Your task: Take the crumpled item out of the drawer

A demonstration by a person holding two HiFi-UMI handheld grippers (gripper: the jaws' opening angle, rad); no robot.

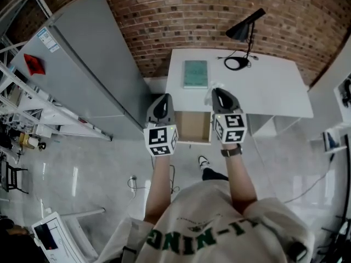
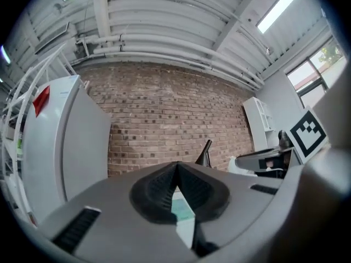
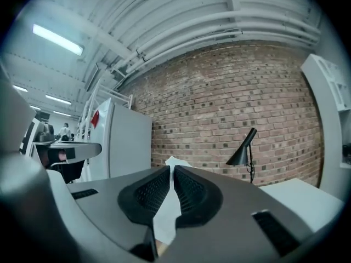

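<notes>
Right gripper view: my right tool point(image 3: 171, 170) gripped the white crumpled paper point(image 3: 174, 162); my left tool point(image 2: 176, 167) sat closed, empty. A thin pinch could slip over the drawer point(image 1: 193, 126).

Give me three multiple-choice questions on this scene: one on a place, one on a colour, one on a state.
1. Where is the book?
A on the fridge
B on the desk
C on the floor

2. What colour is the lamp?
A black
B red
C white

3. The right tongs are:
A wide open
B shut on paper
C shut on the book

Answers:
1 B, the book lies flat on the desk top in the head view.
2 A, the lamp's shade and stem are black.
3 B, white paper sits pinched between the nearly closed tongs in the right gripper view.
</notes>
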